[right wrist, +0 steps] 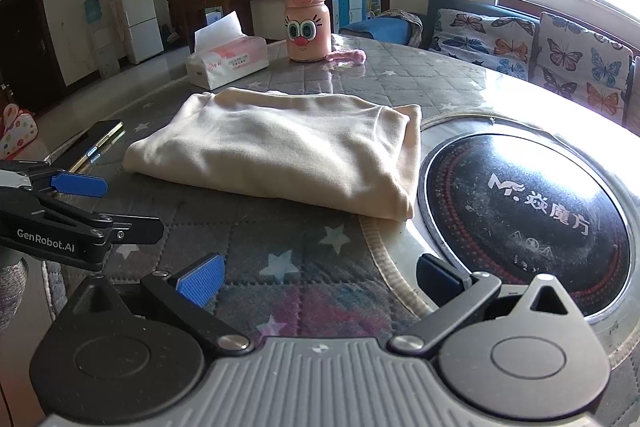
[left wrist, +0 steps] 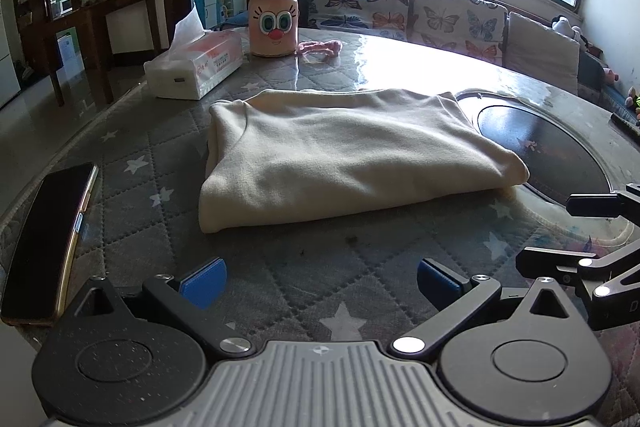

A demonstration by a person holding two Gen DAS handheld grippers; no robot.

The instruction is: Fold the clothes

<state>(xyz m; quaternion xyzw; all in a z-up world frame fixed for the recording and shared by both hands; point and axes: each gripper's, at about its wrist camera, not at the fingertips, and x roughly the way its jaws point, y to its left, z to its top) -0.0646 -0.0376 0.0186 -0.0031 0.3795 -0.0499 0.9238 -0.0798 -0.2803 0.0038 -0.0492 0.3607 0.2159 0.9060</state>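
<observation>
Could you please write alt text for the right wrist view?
A folded cream garment lies on a quilted star-patterned table, beyond the open right hand-held gripper. The left hand-held gripper enters from the left, also open; a round black cooktop sits right.

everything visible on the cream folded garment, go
The cream folded garment is soft knit fabric, folded into a thick rectangular bundle with rounded fold edges and a seam running across one end. It lies flat on the grey star-quilted table cover, one corner overlapping the rim of the round black cooktop. Neither open gripper touches it. The gold-edged phone lies apart from it.
</observation>
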